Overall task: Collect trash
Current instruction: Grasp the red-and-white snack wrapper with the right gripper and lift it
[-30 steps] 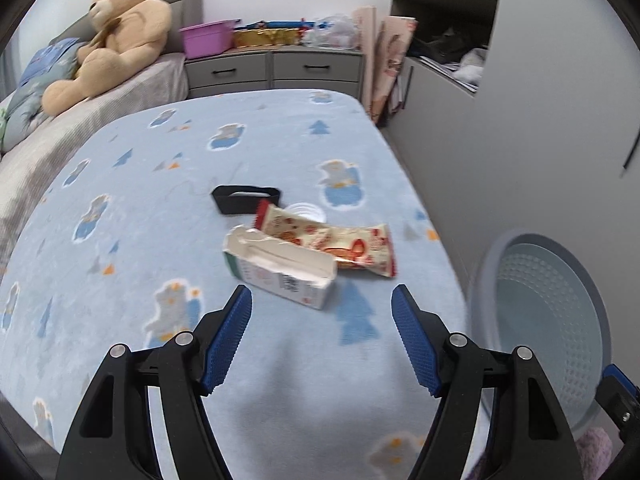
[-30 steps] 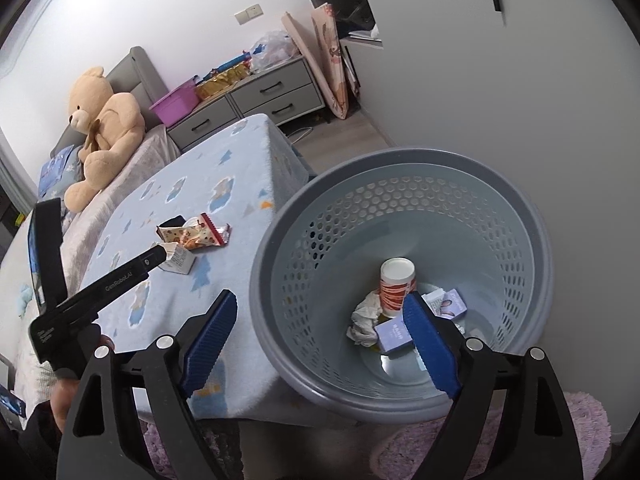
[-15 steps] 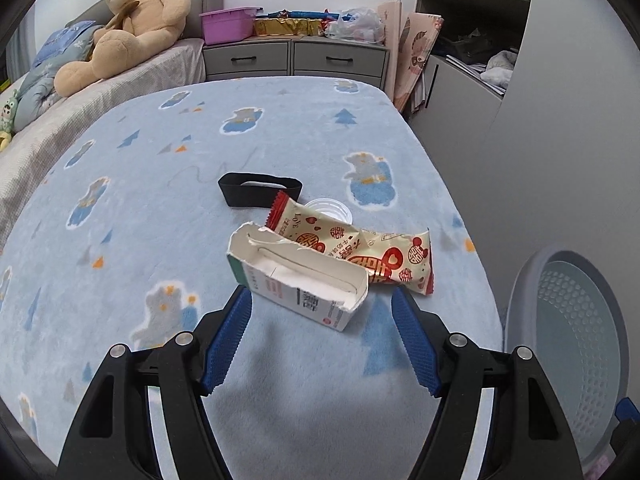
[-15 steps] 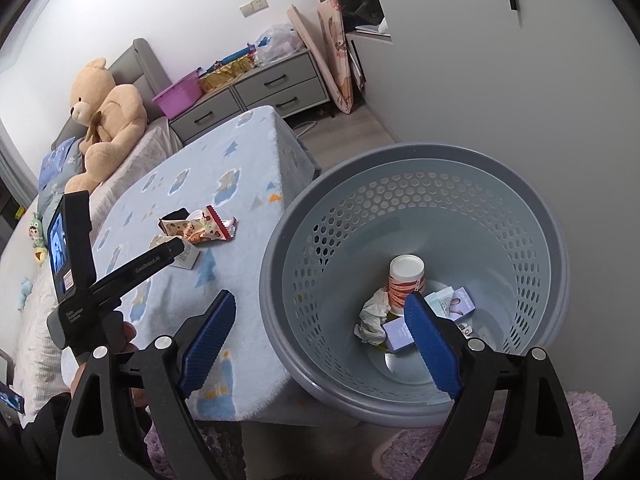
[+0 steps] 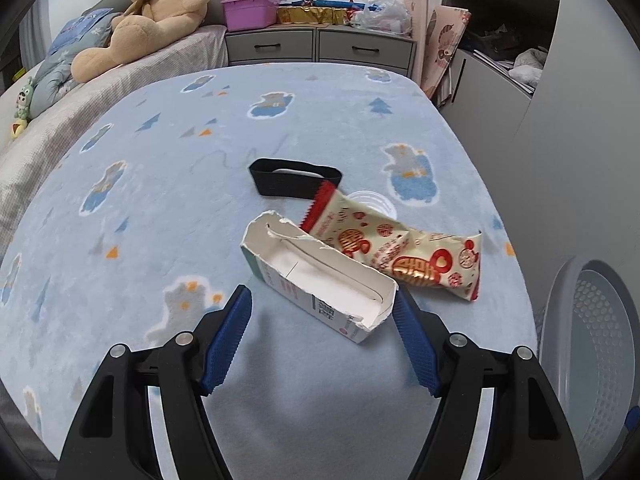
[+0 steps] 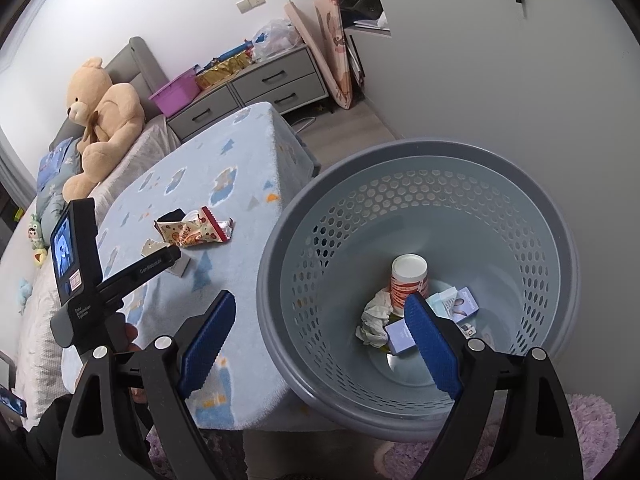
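Observation:
A torn white carton (image 5: 316, 280) lies on the blue blanket-covered table (image 5: 160, 200), with a red-and-cream snack wrapper (image 5: 400, 256) against its far side. My left gripper (image 5: 321, 294) is open and low over the carton's near end, which sits between the blue pads (image 5: 228, 332) without being pressed. From the right wrist view, the left gripper (image 6: 172, 256) hangs over the carton (image 6: 182, 269) and wrapper (image 6: 196, 232). My right gripper (image 6: 320, 302) stands open and empty above the grey perforated basket (image 6: 280, 240), which holds a paper cup (image 6: 408, 278), a crumpled tissue (image 6: 374, 316) and small boxes (image 6: 400, 336).
A black band (image 5: 296, 178) and a clear plastic lid (image 5: 372, 200) lie behind the wrapper. The basket (image 5: 556, 300) stands off the table's right edge, next to a grey cabinet wall. A bed with a teddy bear (image 5: 160, 12), grey drawers (image 5: 320, 46) and a pink rug (image 6: 592, 432) surround the table.
My left gripper has come forward and down toward the carton, whose near end now lies between the fingers. The right gripper has stayed over the basket.

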Demonstrator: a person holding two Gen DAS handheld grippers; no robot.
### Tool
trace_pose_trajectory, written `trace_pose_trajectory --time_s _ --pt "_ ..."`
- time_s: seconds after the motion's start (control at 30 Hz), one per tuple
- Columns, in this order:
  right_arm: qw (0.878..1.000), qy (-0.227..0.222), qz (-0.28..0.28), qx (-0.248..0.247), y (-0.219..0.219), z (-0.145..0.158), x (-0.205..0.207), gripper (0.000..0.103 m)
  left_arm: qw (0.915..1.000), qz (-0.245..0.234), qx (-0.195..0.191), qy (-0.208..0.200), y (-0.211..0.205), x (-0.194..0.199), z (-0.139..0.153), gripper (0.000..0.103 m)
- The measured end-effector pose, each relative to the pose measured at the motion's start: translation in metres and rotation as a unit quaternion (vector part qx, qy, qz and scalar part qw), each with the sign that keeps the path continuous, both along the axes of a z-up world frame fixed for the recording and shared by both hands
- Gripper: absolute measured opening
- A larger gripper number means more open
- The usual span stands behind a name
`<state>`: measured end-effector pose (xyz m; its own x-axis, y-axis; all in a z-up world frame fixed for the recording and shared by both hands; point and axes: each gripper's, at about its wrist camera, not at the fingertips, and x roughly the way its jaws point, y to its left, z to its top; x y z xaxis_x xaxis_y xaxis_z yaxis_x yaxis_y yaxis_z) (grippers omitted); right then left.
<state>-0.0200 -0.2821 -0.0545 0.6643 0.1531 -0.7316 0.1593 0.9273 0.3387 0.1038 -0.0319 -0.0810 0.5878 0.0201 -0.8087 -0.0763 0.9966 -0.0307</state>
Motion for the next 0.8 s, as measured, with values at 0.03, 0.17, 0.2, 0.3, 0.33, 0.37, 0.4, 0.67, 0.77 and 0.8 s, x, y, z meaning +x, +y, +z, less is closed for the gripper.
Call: trace_pose_trajectory --time_s 0.03,0.17,0.2,0.3,0.33,0.37,0.4,0.67,0.77,0.8 --pt "1.0 -0.001 0.002 -0.001 0.002 0.001 0.001 0.084 1.0 0.001 0.0 0.0 0.004 -0.002 0.001 0.069" --pt "1.0 -0.003 0.016 -0.005 0.013 0.003 0.01 0.084 1.0 0.007 -0.004 0.001 0.022 -0.008 0.003 0.069" --pt "1.0 -0.005 0.02 -0.005 0.016 0.004 0.012 0.084 1.0 0.008 -0.004 0.002 0.026 -0.009 0.003 0.069" --pt "0.999 -0.01 0.039 -0.005 0.027 0.007 0.022 0.084 0.9999 0.016 -0.004 0.004 0.04 -0.013 0.003 0.069" --pt "0.999 -0.011 0.047 -0.007 0.031 0.008 0.026 0.084 0.9998 0.018 -0.005 0.005 0.044 -0.015 0.002 0.069" --pt "0.998 -0.013 0.056 -0.009 0.036 0.01 0.031 0.084 0.9997 0.021 -0.005 0.007 0.049 -0.017 0.002 0.069" --pt "0.998 -0.014 0.064 -0.009 0.041 0.011 0.036 0.084 0.9997 0.023 -0.007 0.009 0.053 -0.018 0.002 0.069" --pt "0.989 -0.01 0.146 -0.019 0.084 0.011 0.091 0.084 0.9996 0.017 -0.015 0.015 0.075 -0.025 0.008 0.069" --pt "0.983 -0.006 0.18 -0.037 0.1 0.012 0.113 0.084 0.9998 0.014 -0.01 0.006 0.078 -0.029 0.016 0.069" --pt "0.981 -0.003 0.19 -0.039 0.105 0.011 0.119 0.084 0.9998 0.014 -0.01 0.003 0.079 -0.029 0.018 0.069"
